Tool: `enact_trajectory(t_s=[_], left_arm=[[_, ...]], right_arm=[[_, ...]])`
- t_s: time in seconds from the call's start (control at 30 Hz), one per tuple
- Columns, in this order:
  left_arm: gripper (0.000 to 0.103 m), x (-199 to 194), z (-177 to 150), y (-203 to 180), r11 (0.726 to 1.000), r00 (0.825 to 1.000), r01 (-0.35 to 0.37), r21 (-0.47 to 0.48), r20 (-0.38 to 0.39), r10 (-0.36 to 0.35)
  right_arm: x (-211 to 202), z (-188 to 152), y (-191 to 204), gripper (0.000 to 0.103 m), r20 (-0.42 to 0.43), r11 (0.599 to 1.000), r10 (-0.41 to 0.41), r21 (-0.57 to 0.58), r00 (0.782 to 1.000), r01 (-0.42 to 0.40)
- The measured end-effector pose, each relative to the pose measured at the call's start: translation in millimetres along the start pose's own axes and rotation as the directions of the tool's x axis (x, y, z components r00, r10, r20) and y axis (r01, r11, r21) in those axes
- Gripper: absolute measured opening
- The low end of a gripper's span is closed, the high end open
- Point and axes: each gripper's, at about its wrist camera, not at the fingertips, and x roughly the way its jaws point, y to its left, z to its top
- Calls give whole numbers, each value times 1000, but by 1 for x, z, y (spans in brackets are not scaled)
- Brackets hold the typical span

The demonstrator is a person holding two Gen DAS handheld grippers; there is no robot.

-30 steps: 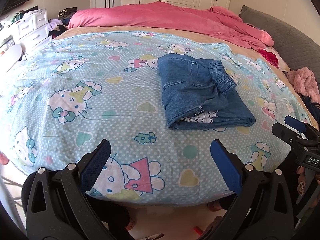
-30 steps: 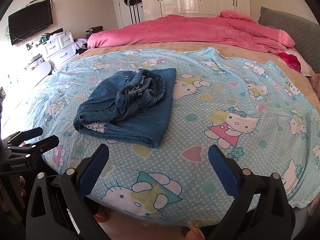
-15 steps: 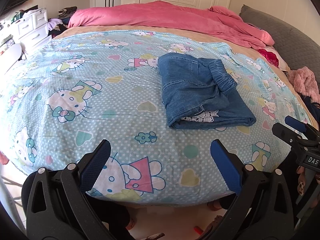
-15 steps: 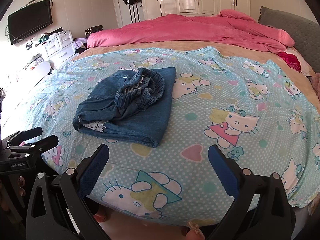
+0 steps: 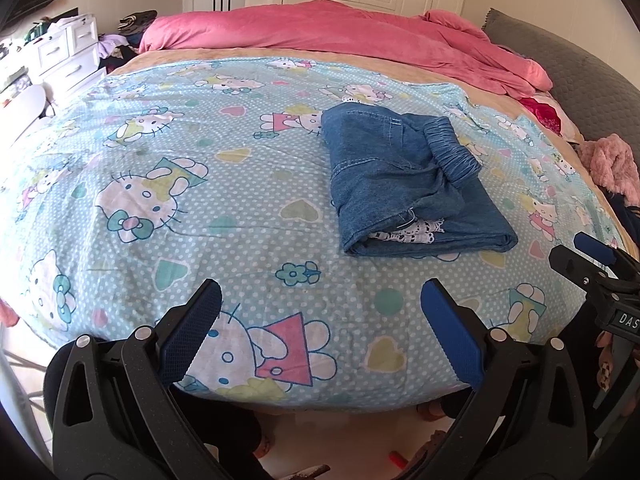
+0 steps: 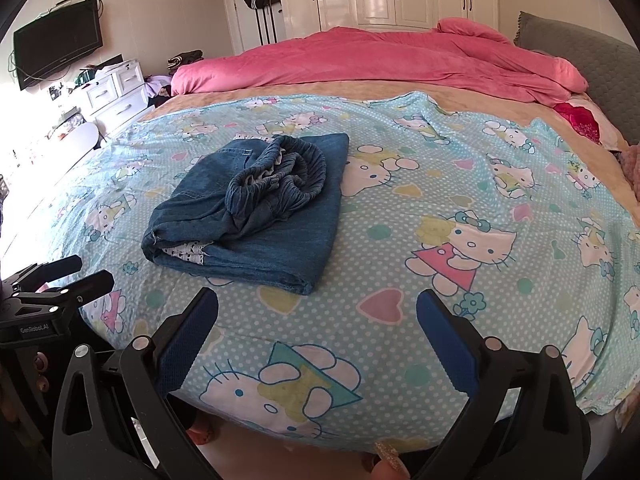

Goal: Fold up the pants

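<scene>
The blue denim pants (image 5: 404,184) lie folded in a compact bundle on the Hello Kitty bedsheet (image 5: 168,184), with the elastic waistband on top and a white lace hem showing at the near edge. They also show in the right wrist view (image 6: 256,208). My left gripper (image 5: 320,328) is open and empty, held back over the bed's near edge, left of the pants. My right gripper (image 6: 316,336) is open and empty, near the bed's front edge, right of the pants. Each gripper shows at the edge of the other's view.
A pink duvet (image 5: 360,36) is heaped at the far side of the bed. A grey headboard cushion (image 6: 592,64) lies at the right. White drawers (image 6: 116,92) and a TV (image 6: 56,48) stand at the left. A pink fluffy item (image 5: 612,168) lies at the bed's right edge.
</scene>
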Motion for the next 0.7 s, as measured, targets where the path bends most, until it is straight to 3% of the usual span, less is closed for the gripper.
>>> enact_trajectory(t_s=[0.7], left_arm=[[94, 2, 1, 5, 1000, 1000, -21, 10, -9, 21]], right_arm=[[4, 0, -2, 99, -12, 999, -32, 11, 999, 32]])
